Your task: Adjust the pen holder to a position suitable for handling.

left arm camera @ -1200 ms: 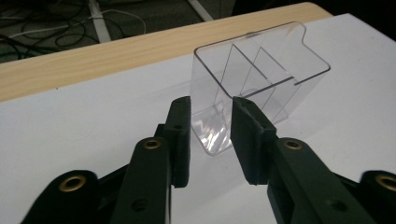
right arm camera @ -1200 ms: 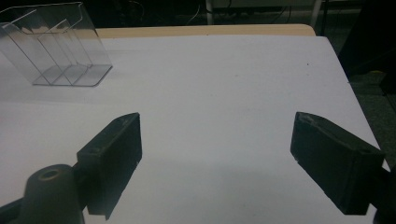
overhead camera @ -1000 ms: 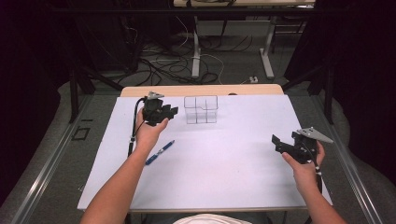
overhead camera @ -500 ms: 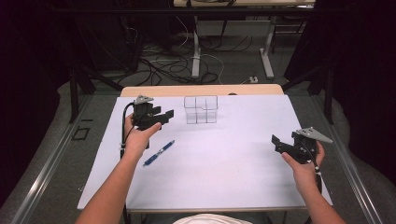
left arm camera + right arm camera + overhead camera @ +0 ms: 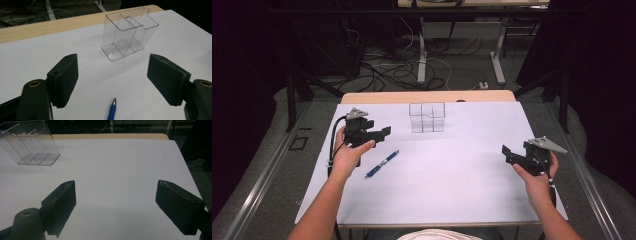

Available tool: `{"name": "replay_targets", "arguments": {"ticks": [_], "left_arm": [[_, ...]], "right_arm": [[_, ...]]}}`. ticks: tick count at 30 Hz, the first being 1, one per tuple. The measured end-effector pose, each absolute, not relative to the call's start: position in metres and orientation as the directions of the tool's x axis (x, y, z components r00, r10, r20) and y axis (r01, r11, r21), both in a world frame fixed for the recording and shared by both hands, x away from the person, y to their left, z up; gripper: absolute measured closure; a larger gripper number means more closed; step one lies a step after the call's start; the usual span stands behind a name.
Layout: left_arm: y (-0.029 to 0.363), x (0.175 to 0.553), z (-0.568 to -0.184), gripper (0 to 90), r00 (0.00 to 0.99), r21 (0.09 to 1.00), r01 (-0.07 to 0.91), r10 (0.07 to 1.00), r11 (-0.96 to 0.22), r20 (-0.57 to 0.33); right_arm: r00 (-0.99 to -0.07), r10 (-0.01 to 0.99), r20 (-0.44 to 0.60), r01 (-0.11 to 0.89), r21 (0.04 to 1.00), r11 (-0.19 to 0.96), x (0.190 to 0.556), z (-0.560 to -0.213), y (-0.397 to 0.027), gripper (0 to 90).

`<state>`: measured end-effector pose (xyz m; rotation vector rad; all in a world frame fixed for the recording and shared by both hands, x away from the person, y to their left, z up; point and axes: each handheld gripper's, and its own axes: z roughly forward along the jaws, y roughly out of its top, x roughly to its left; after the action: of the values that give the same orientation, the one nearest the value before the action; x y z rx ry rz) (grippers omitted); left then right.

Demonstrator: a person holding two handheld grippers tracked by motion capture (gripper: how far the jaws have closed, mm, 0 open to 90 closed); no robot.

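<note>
Both grippers stand released: the left gripper [image 5: 384, 132], whose jaws have just been opening with nothing between them, hovers over the sheet just far-left of the pen [image 5: 382, 164], while the right gripper [image 5: 507, 153] hangs idle, spread wide, at the right edge. The pen lies flat, near-left of the clear holder [image 5: 427, 118] and well apart from it. The step looks like the reach for the pen; next the left jaws need lowering astride its barrel before closing.

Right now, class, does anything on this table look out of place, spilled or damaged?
Nothing is spilled or damaged. Only the blue pen lies loose and slanted on the white sheet, apart from the clear holder, which stands upright and empty.
</note>
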<state>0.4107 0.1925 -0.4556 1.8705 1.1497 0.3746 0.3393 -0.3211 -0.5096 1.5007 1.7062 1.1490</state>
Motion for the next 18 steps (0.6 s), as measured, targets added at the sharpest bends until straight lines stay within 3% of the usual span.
{"name": "replay_targets", "arguments": {"ticks": [9, 18], "left_arm": [[0.200, 0.405, -0.463, 15.7, 0.509, 0.784, 0.599, 0.834, -0.166, -0.212], [0.199, 0.405, -0.471, 17.5, 0.525, 0.742, 0.614, 0.842, -0.270, -0.128]], "right_arm": [[-0.199, 0.974, 0.105, 0.449, 0.894, -0.004, 0.340, -0.511, -0.321, 16.3], [-0.202, 0.973, 0.112, 0.463, 0.886, -0.006, 0.340, -0.511, -0.319, 16.3]]}}
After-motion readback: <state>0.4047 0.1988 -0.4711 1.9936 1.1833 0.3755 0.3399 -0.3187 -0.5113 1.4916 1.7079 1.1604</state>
